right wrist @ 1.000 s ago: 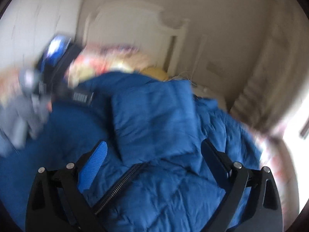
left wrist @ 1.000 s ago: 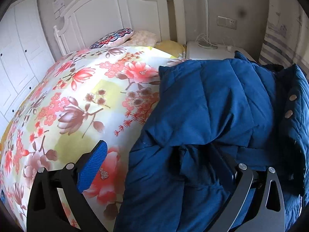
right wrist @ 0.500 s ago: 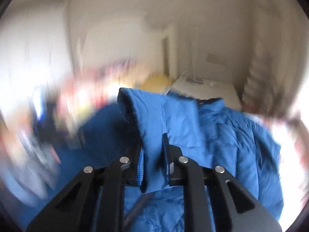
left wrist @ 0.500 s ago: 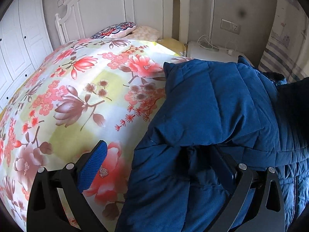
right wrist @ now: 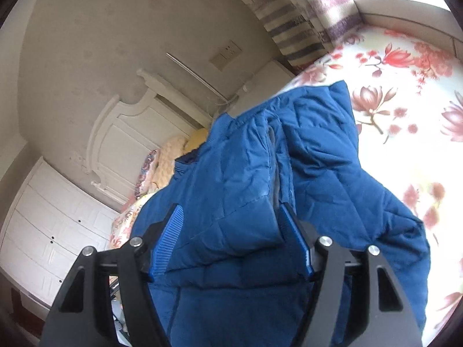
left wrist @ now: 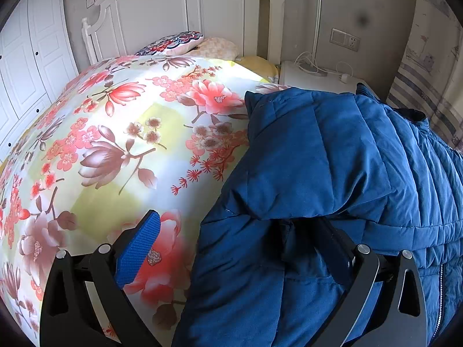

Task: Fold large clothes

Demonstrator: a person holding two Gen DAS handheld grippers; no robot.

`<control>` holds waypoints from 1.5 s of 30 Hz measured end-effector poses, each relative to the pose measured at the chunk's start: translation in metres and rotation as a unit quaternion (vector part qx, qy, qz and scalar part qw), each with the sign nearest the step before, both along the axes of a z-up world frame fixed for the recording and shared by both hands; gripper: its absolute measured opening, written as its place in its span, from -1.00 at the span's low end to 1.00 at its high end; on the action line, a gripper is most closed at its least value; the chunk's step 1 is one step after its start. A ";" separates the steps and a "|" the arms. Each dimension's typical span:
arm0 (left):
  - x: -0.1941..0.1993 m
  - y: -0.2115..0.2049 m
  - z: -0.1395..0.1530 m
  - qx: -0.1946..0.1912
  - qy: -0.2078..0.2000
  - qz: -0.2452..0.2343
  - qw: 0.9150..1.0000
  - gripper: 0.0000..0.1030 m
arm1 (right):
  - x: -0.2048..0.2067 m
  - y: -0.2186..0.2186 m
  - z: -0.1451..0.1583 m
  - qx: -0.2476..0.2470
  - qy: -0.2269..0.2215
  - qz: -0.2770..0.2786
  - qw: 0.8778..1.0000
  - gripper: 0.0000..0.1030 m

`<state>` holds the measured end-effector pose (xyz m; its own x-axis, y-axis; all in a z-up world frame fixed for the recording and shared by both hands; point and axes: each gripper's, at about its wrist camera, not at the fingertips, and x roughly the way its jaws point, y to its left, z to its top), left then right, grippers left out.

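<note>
A: What changed just now at the right gripper (right wrist: 231,243)?

B: It held a fold of the blue padded jacket (right wrist: 254,179) tightly half a second ago. Now its jaws are opening, the fold still between them. I judge this fold is being released.

A: And the left gripper (left wrist: 240,248)?

B: Wide open, holding nothing, one finger under puffy quilted cloth. The jacket lies on the smooth flowered bedspread (left wrist: 121,144).

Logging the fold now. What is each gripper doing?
Left gripper: open, straddling the blue jacket edge, gripping nothing.
Right gripper: opening, a jacket fold between its pads.
</note>
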<state>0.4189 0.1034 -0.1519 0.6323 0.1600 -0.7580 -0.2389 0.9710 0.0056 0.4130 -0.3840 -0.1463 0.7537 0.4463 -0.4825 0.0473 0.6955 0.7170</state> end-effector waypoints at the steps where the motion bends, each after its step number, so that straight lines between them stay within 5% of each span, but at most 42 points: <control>1: 0.000 0.000 0.000 0.000 0.001 0.000 1.000 0.91 | 0.007 0.002 -0.002 -0.009 0.008 0.002 1.000 0.05; 3: 0.000 0.000 0.000 0.000 0.001 0.001 1.000 0.91 | 0.009 0.006 0.000 -0.039 0.019 0.006 0.999 -0.63; 6: 0.000 0.000 0.000 0.001 0.001 0.001 1.000 0.91 | -0.004 0.016 0.021 -0.084 -0.032 0.005 0.996 -0.73; 9: 0.000 0.001 -0.001 0.001 0.001 0.000 1.000 0.91 | -0.020 0.018 0.036 -0.106 -0.055 -0.007 0.993 -0.73; 13: -0.004 0.002 0.003 -0.004 -0.009 -0.003 1.000 0.91 | -0.006 0.006 0.000 -0.123 0.034 -0.021 0.992 -0.45; 14: -0.011 0.003 0.009 -0.002 -0.025 -0.003 1.000 0.90 | -0.009 0.002 -0.004 -0.102 0.031 -0.020 0.994 -0.41; 16: -0.030 0.001 0.030 0.010 -0.074 0.004 0.997 0.87 | -0.018 -0.004 0.002 -0.099 0.026 -0.037 0.994 0.01; 18: -0.050 -0.005 0.064 -0.009 -0.144 -0.004 0.990 0.87 | -0.027 -0.006 0.022 -0.130 -0.013 -0.054 0.990 0.01; 20: -0.047 -0.019 0.086 -0.018 -0.164 -0.028 0.986 0.87 | -0.032 0.005 0.050 -0.195 -0.061 -0.052 0.978 0.01; 24: 0.007 -0.083 0.094 0.023 -0.119 -0.110 0.986 0.90 | -0.012 0.042 0.076 -0.267 -0.095 -0.006 0.959 0.01; 30: 0.071 -0.106 0.008 0.055 0.018 -0.127 0.990 0.91 | 0.037 0.092 0.039 -0.351 -0.027 0.069 0.933 -0.01; 31: 0.067 -0.105 0.005 0.051 0.007 -0.130 0.990 0.91 | 0.045 0.092 0.019 -0.360 0.002 0.090 0.929 -0.02; 33: 0.065 -0.105 0.006 0.057 0.013 -0.135 0.989 0.91 | 0.047 0.092 0.008 -0.358 -0.007 0.105 0.928 -0.01; 36: 0.064 -0.099 0.027 0.041 0.011 -0.128 0.991 0.90 | 0.050 0.088 0.019 -0.347 0.013 0.118 0.930 -0.01; 40: 0.076 -0.117 0.073 0.021 -0.050 -0.147 0.988 0.90 | 0.060 0.079 0.052 -0.322 -0.037 0.094 0.941 0.18; 45: 0.131 -0.145 0.026 0.056 0.031 -0.158 0.985 0.91 | 0.109 0.090 0.027 -0.341 0.027 0.106 0.934 0.26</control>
